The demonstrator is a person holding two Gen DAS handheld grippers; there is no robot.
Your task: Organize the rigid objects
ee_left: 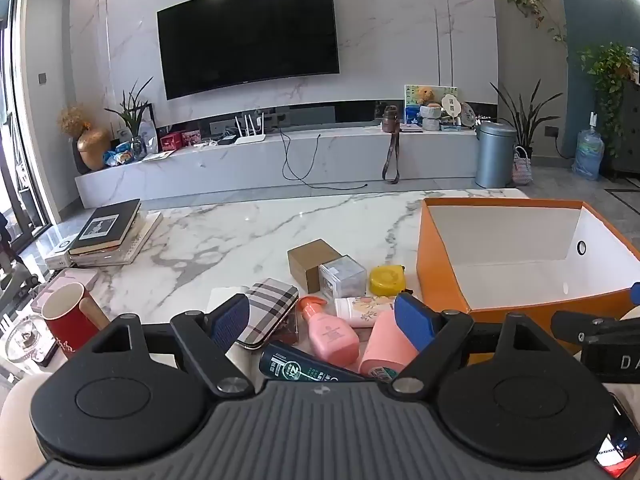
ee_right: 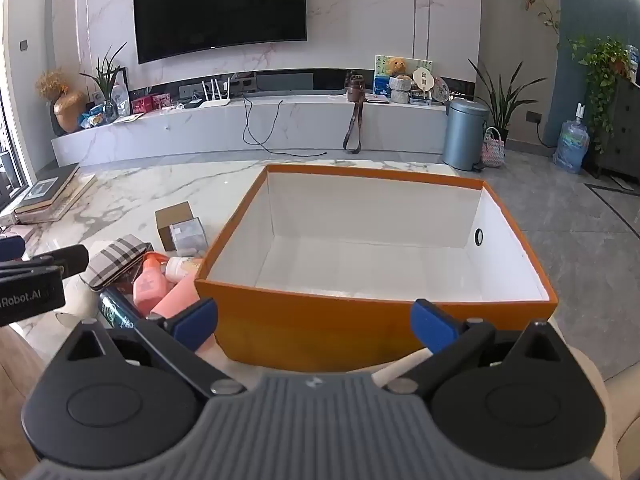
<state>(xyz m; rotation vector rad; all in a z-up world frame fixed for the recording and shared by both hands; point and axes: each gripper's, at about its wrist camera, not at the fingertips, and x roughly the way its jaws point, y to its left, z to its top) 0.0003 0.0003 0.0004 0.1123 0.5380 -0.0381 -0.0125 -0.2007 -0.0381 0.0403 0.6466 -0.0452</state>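
Observation:
An empty orange box (ee_left: pixel 444 276) (ee_right: pixel 304 320) with white inside stands on the marble table. Left of it lies a pile: a plaid case (ee_left: pixel 268 312) (ee_right: pixel 114 258), a pink spray bottle (ee_left: pixel 330 334) (ee_right: pixel 148 286), a pink tube (ee_left: pixel 386 350), a dark green tube (ee_left: pixel 296 370), a small floral bottle (ee_left: pixel 360 308), a yellow tape measure (ee_left: pixel 386 280), a clear cube (ee_left: pixel 344 282) and a brown cardboard box (ee_left: pixel 310 262). My left gripper (ee_left: pixel 322 320) is open just above the pile. My right gripper (ee_right: pixel 314 326) is open before the orange box's near wall.
A red mug (ee_left: pixel 66 318) and a glass ashtray (ee_left: pixel 24 338) stand at the table's left front. A stack of books (ee_left: pixel 106 232) lies at the far left. A white stick-like object (ee_right: pixel 400 366) lies by my right finger. A TV unit stands beyond the table.

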